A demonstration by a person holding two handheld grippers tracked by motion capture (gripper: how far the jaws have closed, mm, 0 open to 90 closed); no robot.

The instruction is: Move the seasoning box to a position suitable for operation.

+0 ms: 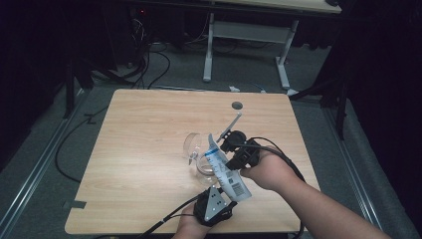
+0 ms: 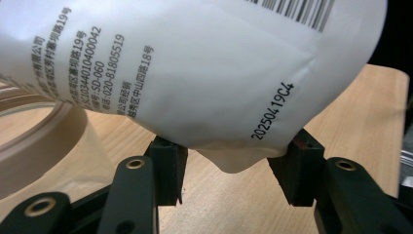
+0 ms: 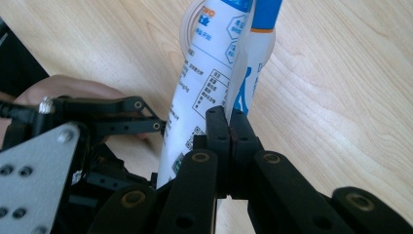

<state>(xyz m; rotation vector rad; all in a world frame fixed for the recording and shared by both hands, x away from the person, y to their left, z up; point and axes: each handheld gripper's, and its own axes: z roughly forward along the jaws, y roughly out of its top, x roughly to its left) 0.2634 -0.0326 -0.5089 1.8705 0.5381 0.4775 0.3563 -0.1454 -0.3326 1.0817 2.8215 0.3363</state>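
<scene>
Pouch [image 1: 226, 167] of white plastic film with blue print and a barcode hangs tilted over a clear glass jar [image 1: 199, 154] near the middle of the table [image 1: 134, 149]. Right tool [image 3: 229, 122] has its jaws fully closed, pinching a fold of the pouch's edge on the side away from the jar. In the high view it comes in from the right of the pouch, presumably to steady the upper part and aim the mouth at the jar. Left tool [image 2: 226, 161] sits below the pouch's bottom end, toward the near table edge. Its jaws stand partly open, one on each side of the rounded, date-stamped corner, the right one touching the film (firm squeeze not evident, so counted as open). Judged purpose: bottom end raised and supported from below so contents slide toward the jar. A thin clear stick [image 1: 234, 122] lies just beyond the pouch. Pouring not confirmed; the pouch mouth is hidden.
</scene>
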